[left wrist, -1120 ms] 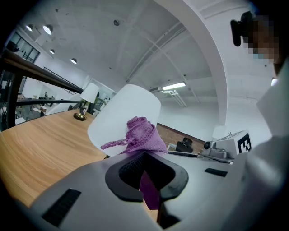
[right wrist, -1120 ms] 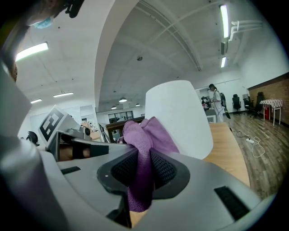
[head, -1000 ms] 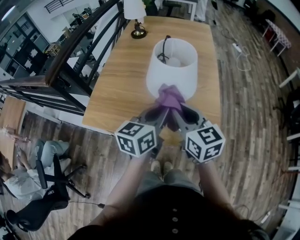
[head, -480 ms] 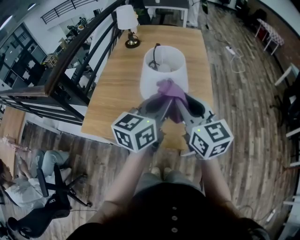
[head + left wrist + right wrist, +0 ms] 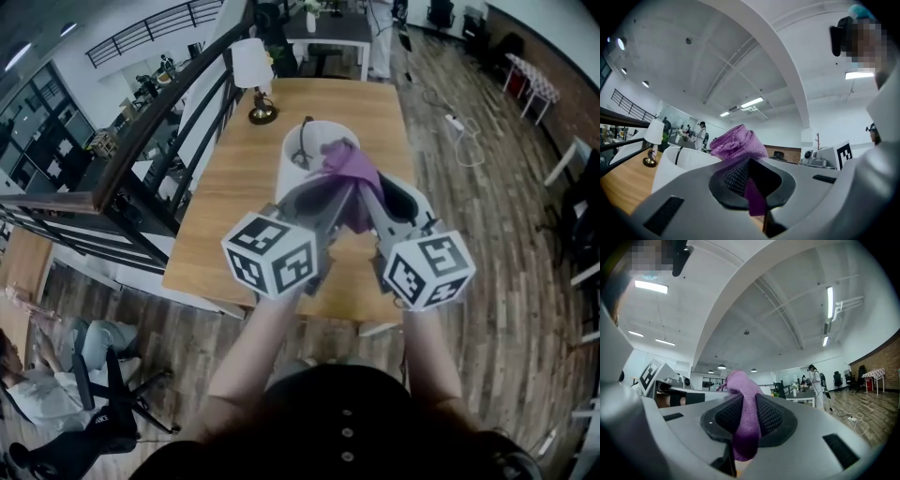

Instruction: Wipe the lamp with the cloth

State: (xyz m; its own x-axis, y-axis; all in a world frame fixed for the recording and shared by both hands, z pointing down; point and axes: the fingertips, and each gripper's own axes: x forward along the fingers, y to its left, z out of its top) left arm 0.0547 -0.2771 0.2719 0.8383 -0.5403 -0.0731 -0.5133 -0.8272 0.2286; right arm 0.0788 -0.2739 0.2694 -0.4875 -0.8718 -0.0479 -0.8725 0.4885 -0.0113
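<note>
The white lamp shade (image 5: 305,159) stands on the wooden table (image 5: 220,202), its open top facing up with a black cord inside. A purple cloth (image 5: 349,169) is bunched over the shade's near right rim. Both grippers hold it, side by side and close together. My left gripper (image 5: 328,195) is shut on the cloth (image 5: 738,143), with the shade (image 5: 677,164) just beyond and left of its jaws. My right gripper (image 5: 747,418) is shut on the cloth (image 5: 744,427) too, a strip of it hanging down between the pads. The shade's near wall is hidden behind the grippers.
A second, smaller lamp (image 5: 251,80) with a brass base stands at the table's far left corner. A black railing (image 5: 141,141) runs along the table's left side. A white table (image 5: 337,28) stands behind, a cable (image 5: 459,131) lies on the floor at right, and a seated person (image 5: 37,394) is lower left.
Both grippers have lifted the cloth from the shade's near lower wall up to its top rim. They stay close together, both shut.
</note>
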